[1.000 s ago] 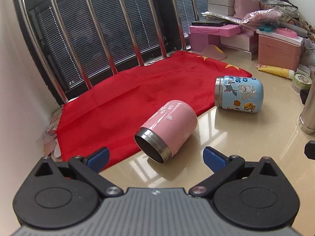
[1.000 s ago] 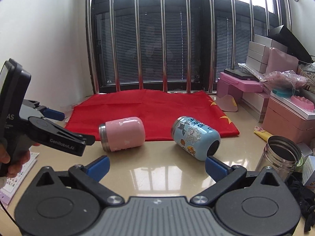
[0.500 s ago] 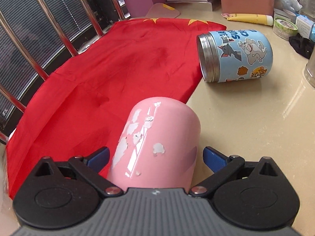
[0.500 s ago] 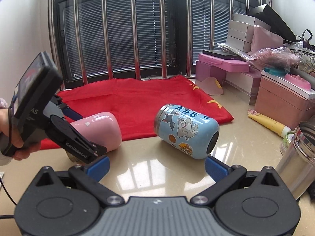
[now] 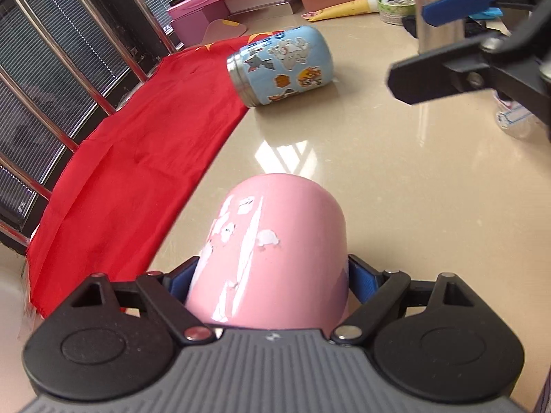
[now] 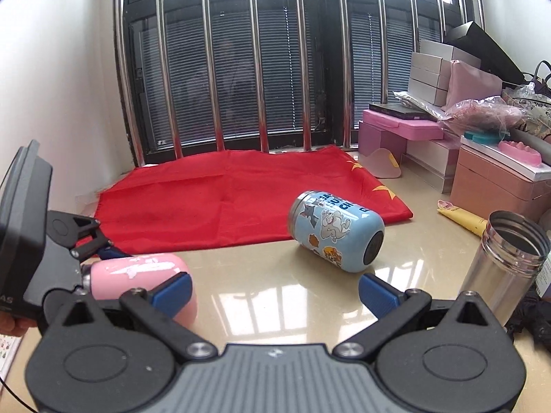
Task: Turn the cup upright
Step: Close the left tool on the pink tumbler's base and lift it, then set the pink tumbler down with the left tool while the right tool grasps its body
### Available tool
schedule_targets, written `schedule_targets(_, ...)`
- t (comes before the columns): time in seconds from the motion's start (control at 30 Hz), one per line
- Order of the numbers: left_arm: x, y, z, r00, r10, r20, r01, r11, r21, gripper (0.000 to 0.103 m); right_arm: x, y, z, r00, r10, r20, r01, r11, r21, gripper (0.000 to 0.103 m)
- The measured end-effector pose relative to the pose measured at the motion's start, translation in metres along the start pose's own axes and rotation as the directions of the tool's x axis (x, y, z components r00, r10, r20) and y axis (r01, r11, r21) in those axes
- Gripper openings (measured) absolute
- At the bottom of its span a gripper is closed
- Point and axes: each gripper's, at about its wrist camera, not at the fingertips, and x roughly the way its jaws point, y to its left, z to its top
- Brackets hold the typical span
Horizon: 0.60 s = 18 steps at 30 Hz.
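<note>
A pink cup [image 5: 275, 258] lies on its side on the beige table, its base pointing away from me. My left gripper [image 5: 270, 280] is shut on the pink cup, its blue pads pressed against both sides. The same cup [image 6: 144, 275] shows at the left of the right wrist view, held in the left gripper [image 6: 103, 261]. A blue cartoon cup [image 6: 337, 237] lies on its side further off; it also shows in the left wrist view [image 5: 282, 65]. My right gripper [image 6: 273, 290] is open and empty, short of the blue cup.
A red cloth [image 6: 234, 199] covers the table by the barred window. A steel flask [image 6: 506, 265] stands upright at the right. Pink boxes [image 6: 499, 186] and a yellow tube [image 6: 461, 218] crowd the right side.
My left gripper has closed on the pink cup and swung it off the red cloth onto the bare table. The right gripper has moved slightly closer to the blue cup.
</note>
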Motion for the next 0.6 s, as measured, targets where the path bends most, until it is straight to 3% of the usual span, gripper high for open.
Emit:
schedule_targets(0.1,-0.029,-0.041,-0.013,1.000,-0.022,0.011,0.022,1.000,0.020,0.087,-0.023,-0.001,-0.006,1.000,0.023,0.017,-0.022,0.999,-0.028,0.103)
schedule_targets(0.23,-0.036,-0.077,-0.024,1.000,-0.017,0.025,0.016,1.000,0.016,0.087,-0.047,-0.008,-0.016,0.998,0.052,0.022,-0.051,0.997,-0.049,0.103)
schedule_targets(0.33,-0.034,-0.087,-0.030,0.999,-0.012,0.034,0.012,1.000,0.014,0.087,-0.058,-0.014,-0.022,0.997,0.067,0.023,-0.066,0.996,-0.063,0.103)
schedule_targets(0.47,-0.035,-0.099,-0.035,0.998,0.010,0.060,-0.015,0.997,0.080,0.087,-0.066,-0.022,-0.030,0.997,0.072,0.012,-0.071,0.994,-0.080,0.103)
schedule_targets(0.6,-0.035,-0.097,-0.030,1.000,0.005,0.031,-0.006,0.999,0.050,0.088,-0.070,-0.028,-0.033,0.996,0.084,0.007,-0.083,0.993,-0.082,0.103)
